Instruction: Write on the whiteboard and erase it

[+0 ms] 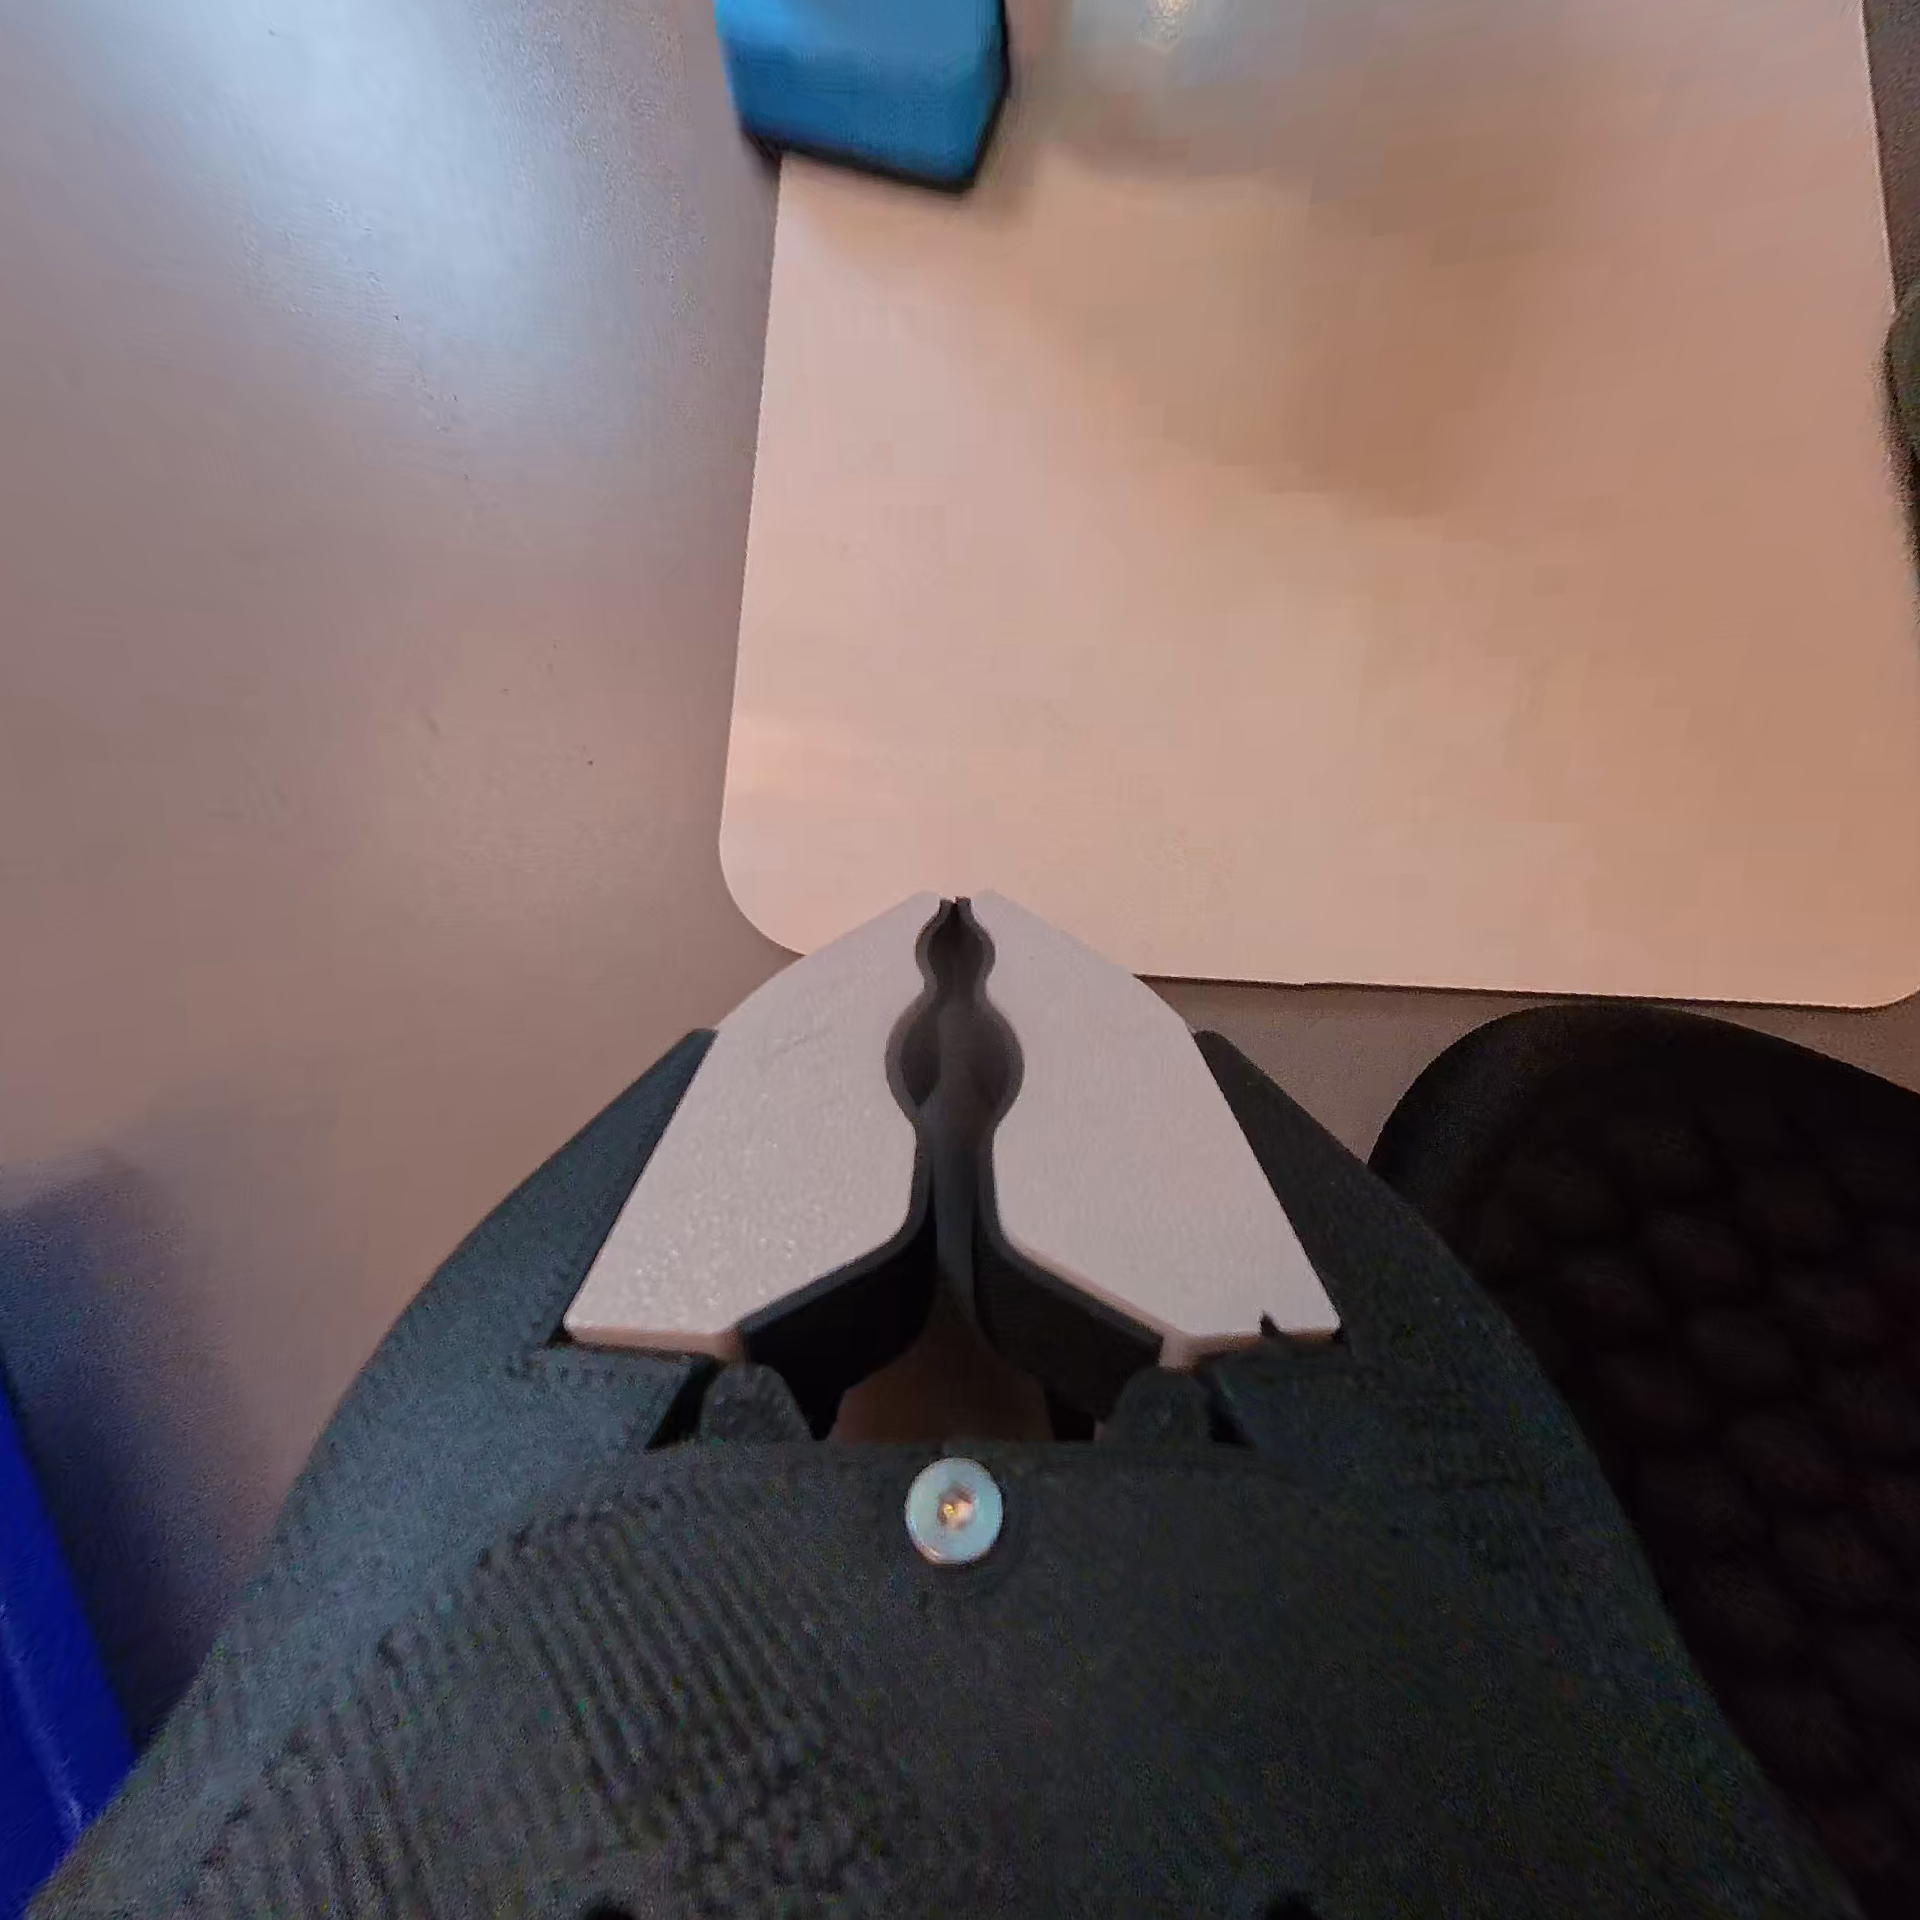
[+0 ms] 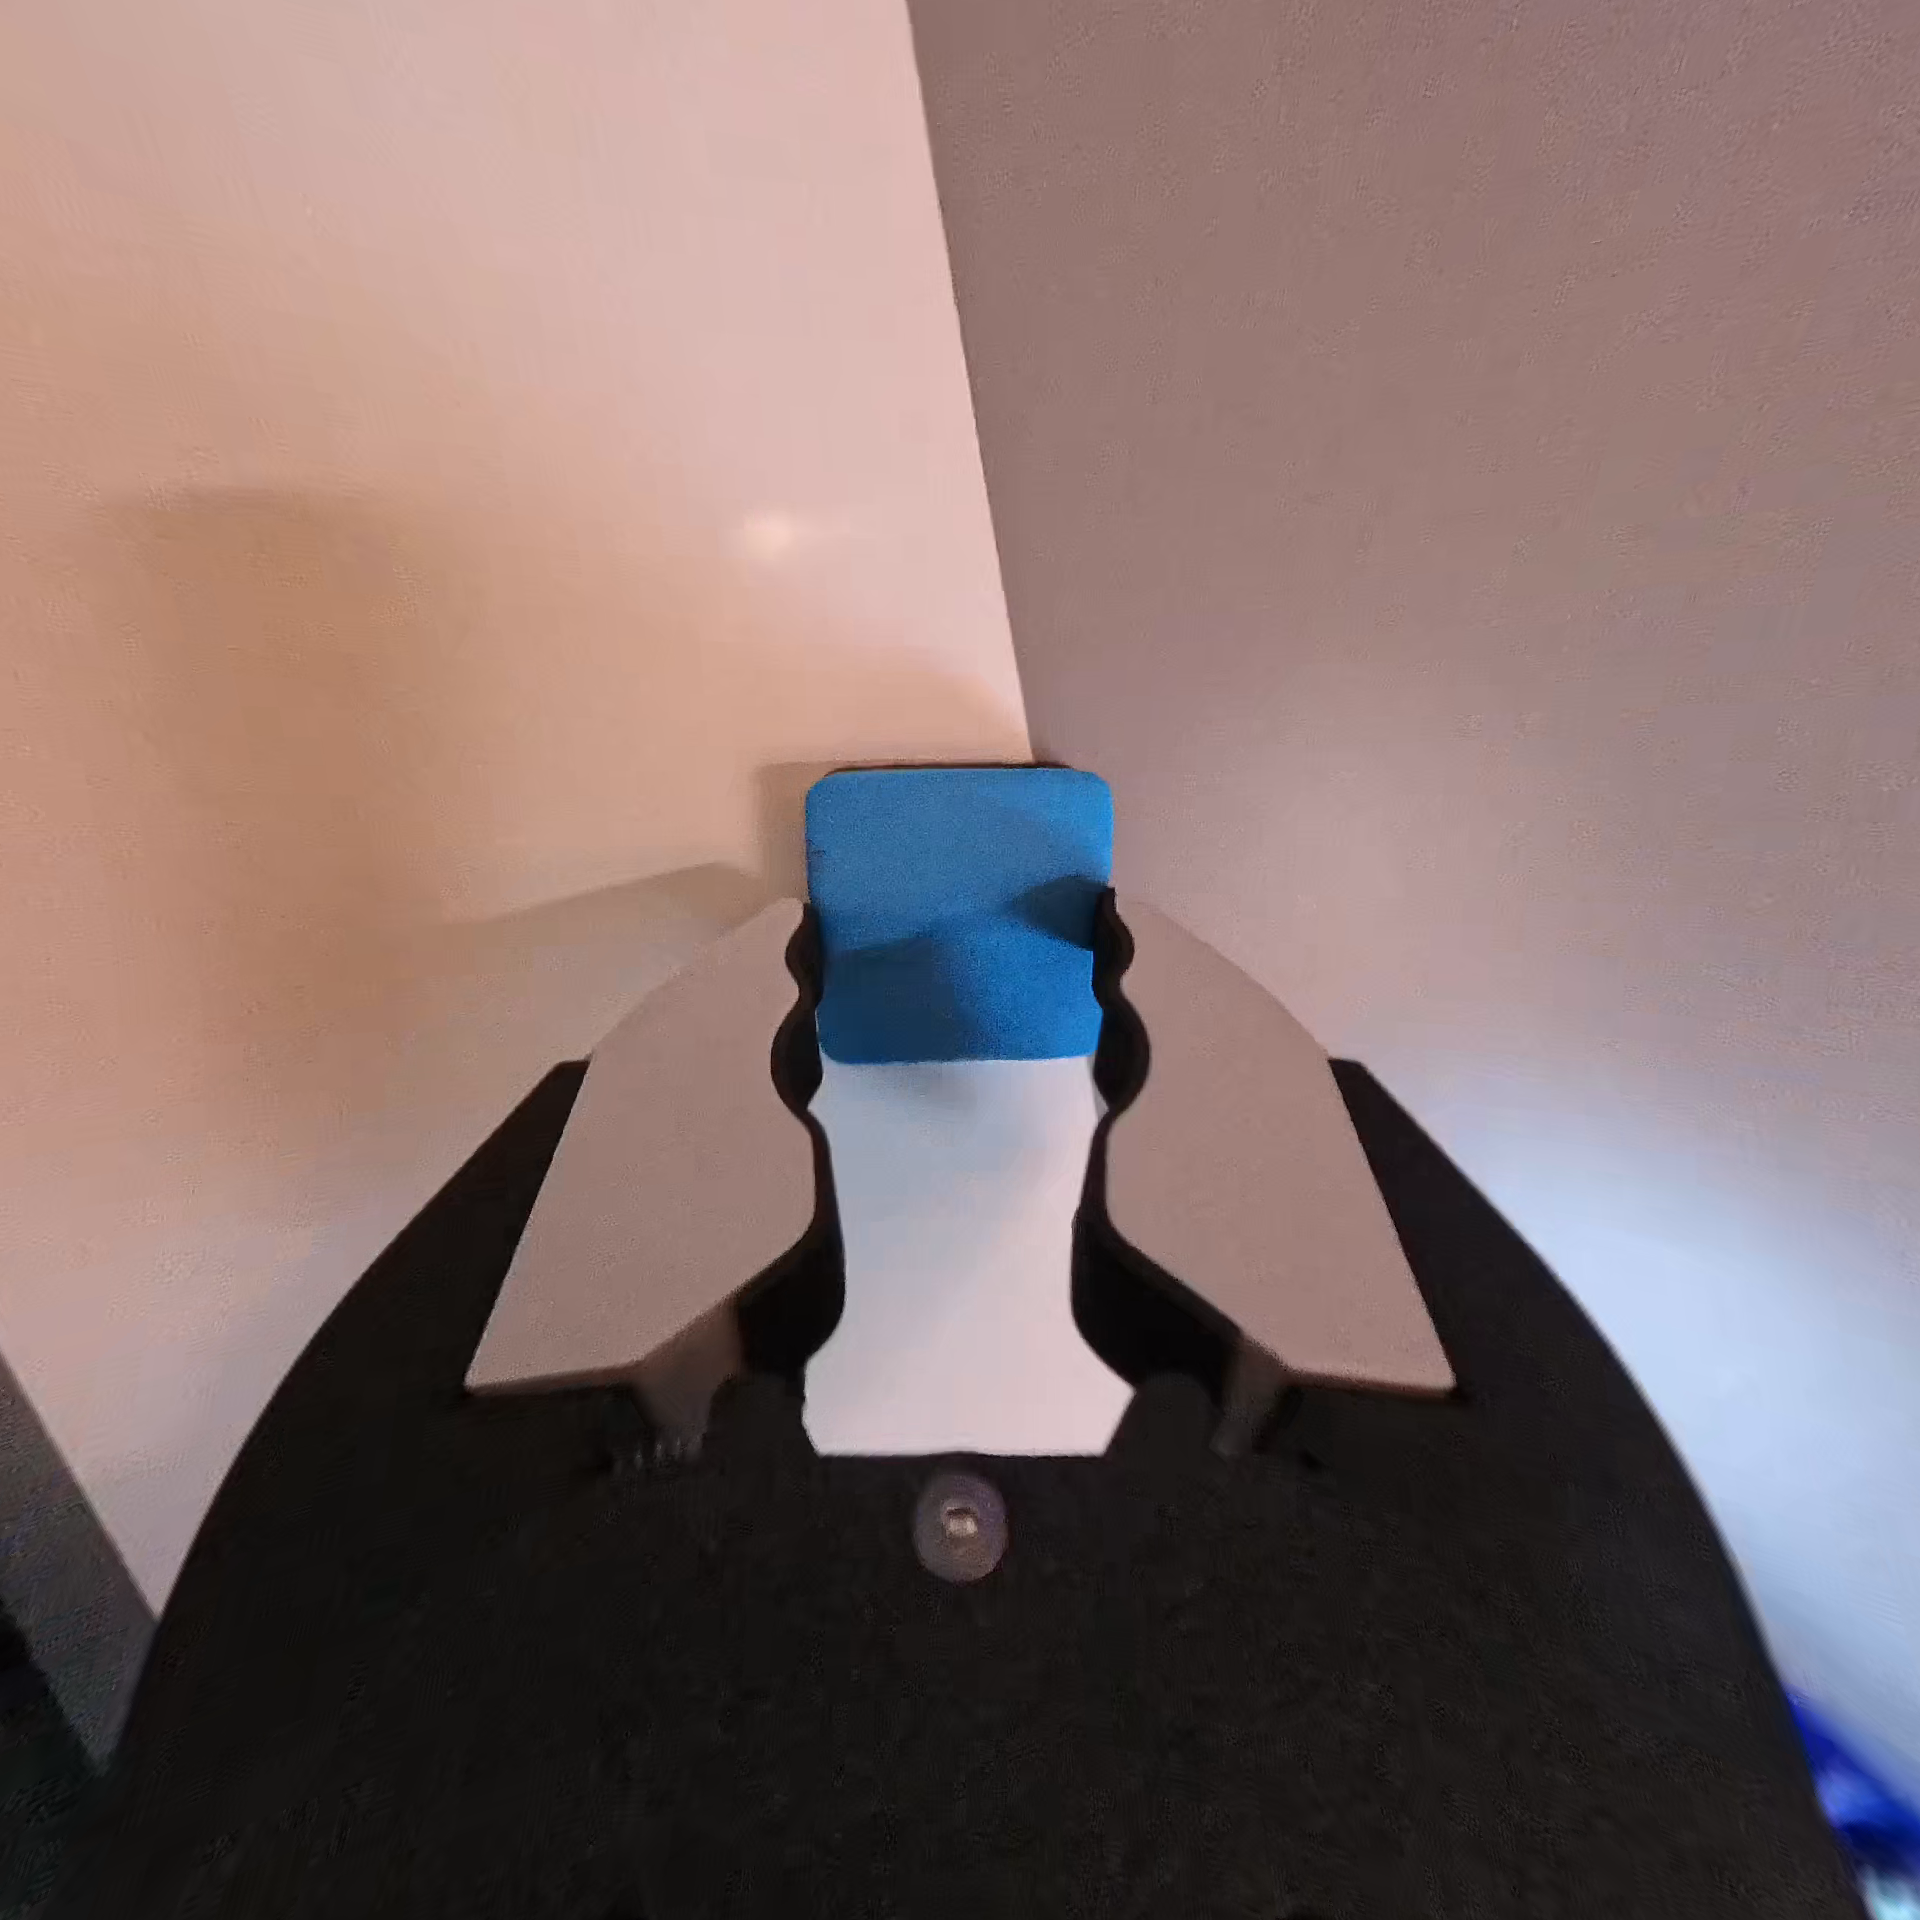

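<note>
My right gripper (image 2: pixel 956 914) clamps the blue eraser (image 2: pixel 956 914) at the whiteboard (image 2: pixel 468 468) edge; my left gripper (image 1: pixel 958 902), jaws together, holds nothing.

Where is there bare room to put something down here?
Most of the whiteboard is bare, from its near edge up to the blue eraser at its far left corner. The table left of the board is open too. It is crowded only at that corner, where the right gripper straddles the eraser.

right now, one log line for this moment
right claw: shut on blue eraser at whiteboard corner | left claw: shut, empty | board: no marks visible
</note>
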